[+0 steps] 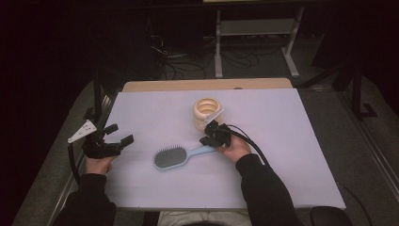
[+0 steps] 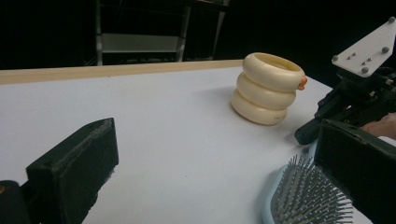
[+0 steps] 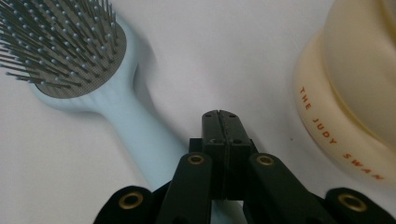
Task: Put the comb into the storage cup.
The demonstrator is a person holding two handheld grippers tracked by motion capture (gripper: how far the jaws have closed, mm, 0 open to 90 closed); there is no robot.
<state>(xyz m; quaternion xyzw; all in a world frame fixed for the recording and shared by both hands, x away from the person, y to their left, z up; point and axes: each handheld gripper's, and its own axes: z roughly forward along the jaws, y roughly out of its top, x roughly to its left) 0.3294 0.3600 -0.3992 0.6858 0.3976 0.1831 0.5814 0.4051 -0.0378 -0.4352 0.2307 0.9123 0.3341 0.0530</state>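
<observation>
Item: light-blue hairbrush (image 1: 176, 157), bristles up, lying near the bench (image 1: 291, 155) centre, handle pointing to 2 o'clock. Our right gripper (image 1: 210, 136), jaws pressed together with nothing between them, sits right over the handle end. Our left gripper (image 1: 117, 134), jaws apart, waits at 9 o'clock of the brush head. Cream ringed holder (image 1: 206, 113) stands just beyond, at 12 o'clock. Risks, as we judge: closed jaws may nudge and spin the brush; a swing may topple the holder.

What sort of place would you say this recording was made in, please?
Probably a lab or workshop set up for recording: a white-topped table in a dark room, loose cables on the floor behind it, and a metal stand beyond.
</observation>
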